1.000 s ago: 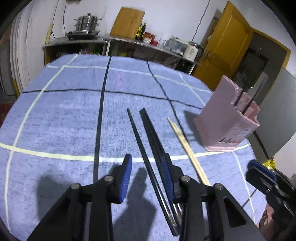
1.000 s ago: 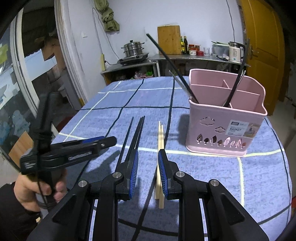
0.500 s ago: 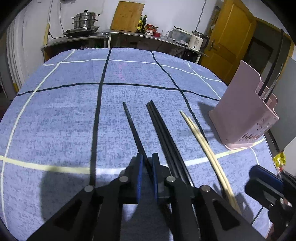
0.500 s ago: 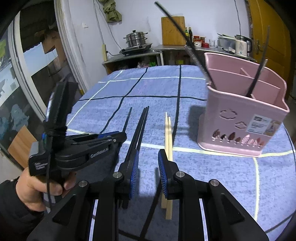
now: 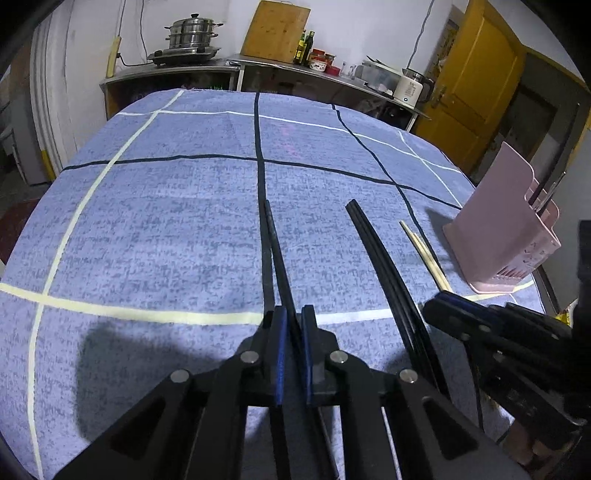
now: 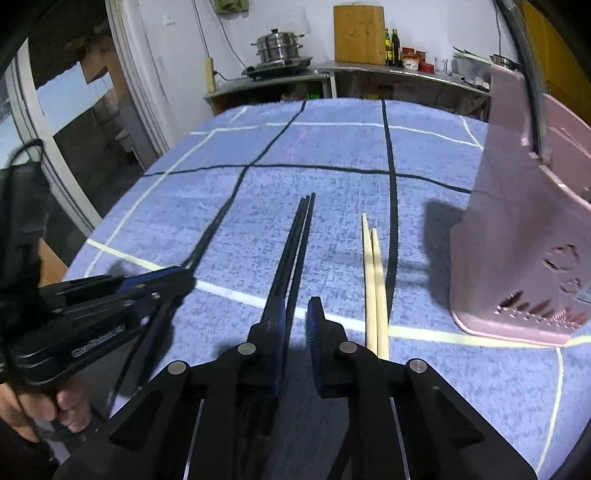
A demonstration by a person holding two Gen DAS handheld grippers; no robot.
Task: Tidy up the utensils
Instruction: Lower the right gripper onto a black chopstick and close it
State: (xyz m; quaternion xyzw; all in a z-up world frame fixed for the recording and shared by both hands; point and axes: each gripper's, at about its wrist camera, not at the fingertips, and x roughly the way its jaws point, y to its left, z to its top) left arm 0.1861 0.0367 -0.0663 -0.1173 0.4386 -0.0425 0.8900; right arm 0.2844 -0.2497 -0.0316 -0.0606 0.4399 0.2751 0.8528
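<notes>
Blue woven checked cloth (image 5: 166,229) covers table. L gripper (image 5: 291,325) clamps thin black chopstick (image 5: 275,251) at centre frame. R gripper (image 6: 296,314) closing round black pair (image 6: 295,251), pads not pressing. Pale wooden pair (image 6: 375,280) lies beside; pink plastic basket (image 6: 517,236) right.

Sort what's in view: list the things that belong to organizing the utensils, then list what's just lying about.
Belongs to the job:
single black chopstick, clamped in the left gripper
black chopstick pair
right gripper, closing
wooden chopsticks
pink utensil basket

Lying about:
steamer pot
cutting board
kettle
sauce bottles
</notes>
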